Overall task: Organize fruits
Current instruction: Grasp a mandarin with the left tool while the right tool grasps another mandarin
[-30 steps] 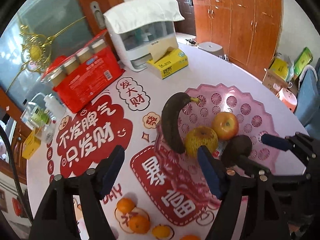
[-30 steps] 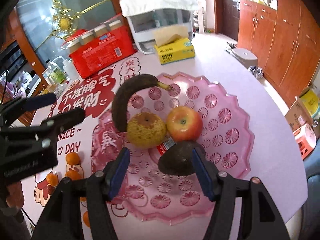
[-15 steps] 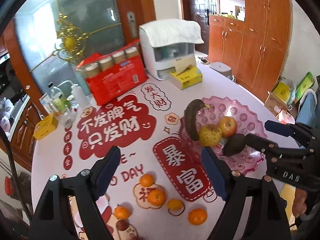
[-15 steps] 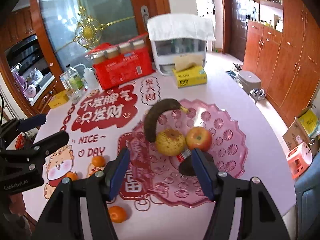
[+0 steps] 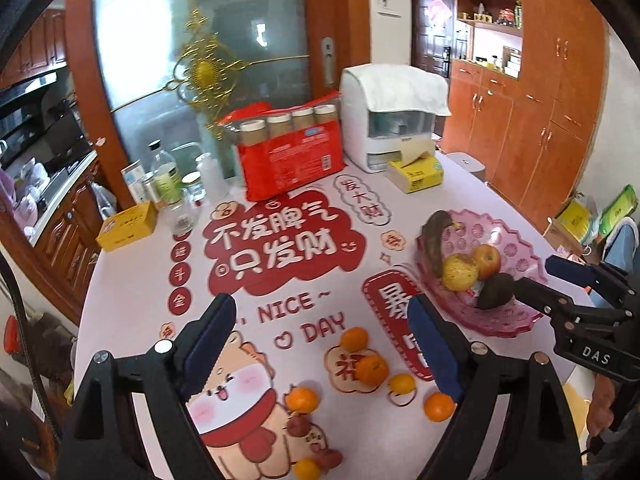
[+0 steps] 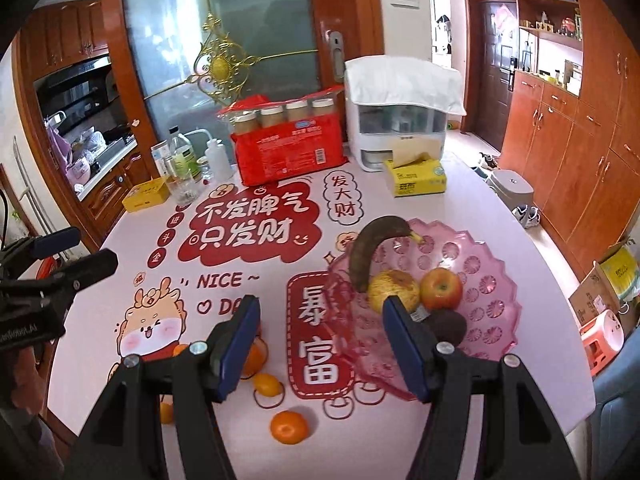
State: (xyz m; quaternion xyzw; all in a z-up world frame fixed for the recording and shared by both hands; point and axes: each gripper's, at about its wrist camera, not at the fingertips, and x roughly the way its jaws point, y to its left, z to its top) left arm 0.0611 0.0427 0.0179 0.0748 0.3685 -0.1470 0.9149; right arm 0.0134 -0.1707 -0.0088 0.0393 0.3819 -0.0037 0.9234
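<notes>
Above the printed white tabletop [image 5: 132, 296], the left gripper [image 5: 320, 340] is hanging with jaws just widened, nothing between them; the right gripper [image 6: 320, 344] is standing apart, apparently empty; small loose oranges [image 5: 372, 368] are lying left of the scalloped pink plastic fruit tray [image 6: 492, 276], which is holding a browned banana [image 6: 366, 252], yellow pear [image 6: 394, 290], red apple [image 6: 442, 288] and dark avocado [image 6: 448, 326].

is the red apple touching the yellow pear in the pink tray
Touching. The right wrist view shows the red apple pressed against the yellow pear, no gap between.
</notes>
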